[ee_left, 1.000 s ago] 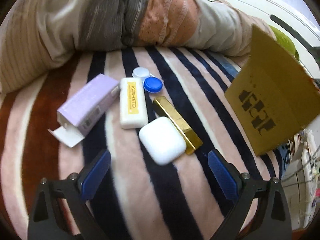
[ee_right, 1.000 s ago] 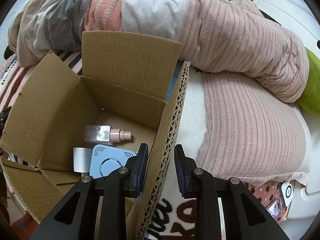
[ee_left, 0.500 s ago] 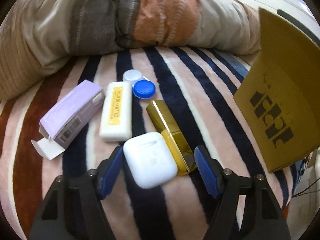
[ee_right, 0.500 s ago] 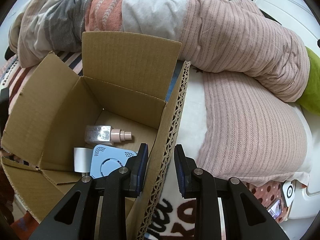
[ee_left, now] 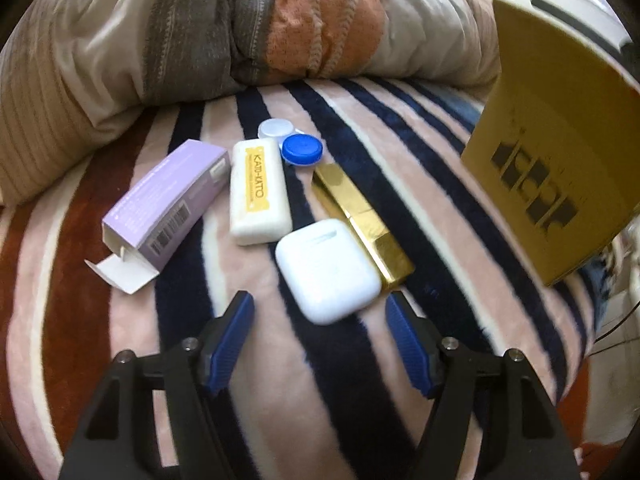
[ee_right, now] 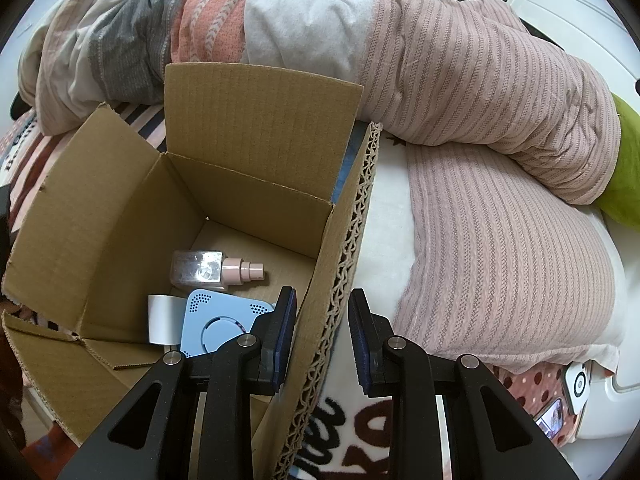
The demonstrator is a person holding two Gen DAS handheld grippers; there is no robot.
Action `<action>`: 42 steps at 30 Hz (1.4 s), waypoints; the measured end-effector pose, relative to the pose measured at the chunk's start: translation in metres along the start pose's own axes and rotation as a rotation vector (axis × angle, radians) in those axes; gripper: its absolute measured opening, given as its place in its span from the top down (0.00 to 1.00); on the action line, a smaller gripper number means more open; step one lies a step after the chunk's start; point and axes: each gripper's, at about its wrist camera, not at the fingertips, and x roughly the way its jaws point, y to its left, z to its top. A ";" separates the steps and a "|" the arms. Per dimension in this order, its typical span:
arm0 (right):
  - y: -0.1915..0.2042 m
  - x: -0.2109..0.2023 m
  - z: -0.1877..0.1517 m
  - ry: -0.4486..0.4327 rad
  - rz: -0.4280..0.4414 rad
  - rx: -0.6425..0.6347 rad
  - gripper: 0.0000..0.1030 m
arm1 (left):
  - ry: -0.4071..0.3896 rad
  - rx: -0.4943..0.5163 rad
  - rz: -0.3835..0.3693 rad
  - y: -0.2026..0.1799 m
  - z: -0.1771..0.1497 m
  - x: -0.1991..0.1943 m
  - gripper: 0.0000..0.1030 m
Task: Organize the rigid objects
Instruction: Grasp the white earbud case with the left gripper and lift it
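On the striped blanket lie a white rounded case (ee_left: 326,270), a gold bar (ee_left: 360,216), a white block with a yellow label (ee_left: 259,192), an open purple carton (ee_left: 168,204) and a blue cap (ee_left: 302,149) beside a clear one (ee_left: 274,129). My left gripper (ee_left: 319,304) hovers at the case's near edge. Its jaws are closing, and the blue pads (ee_left: 232,332) stand clear of the case on both sides. My right gripper (ee_right: 322,300) is shut on the corrugated side wall of the cardboard box (ee_right: 256,200).
Inside the box lie a clear spray bottle (ee_right: 200,269), a light blue device (ee_right: 216,320) and a white piece (ee_right: 162,318). A box flap (ee_left: 560,184) rises at the right of the left wrist view. Bunched bedding (ee_left: 200,28) lies behind the items, and a pink ribbed quilt (ee_right: 500,208) right of the box.
The left gripper's jaws have narrowed markedly. It moved in over the white case, then drew back a little with a slight roll. The right gripper and the box have not moved.
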 end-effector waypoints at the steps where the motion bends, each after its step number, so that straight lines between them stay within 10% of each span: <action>1: 0.000 0.000 0.000 0.000 0.000 0.000 0.80 | -0.003 -0.005 0.016 0.000 0.000 0.000 0.36; 27: 0.001 0.000 0.001 0.004 0.001 0.005 0.80 | -0.062 -0.064 -0.006 0.004 0.016 0.009 0.46; 42: -0.001 -0.001 0.000 -0.001 0.010 0.005 0.80 | -0.209 0.024 -0.016 -0.019 0.029 -0.078 0.46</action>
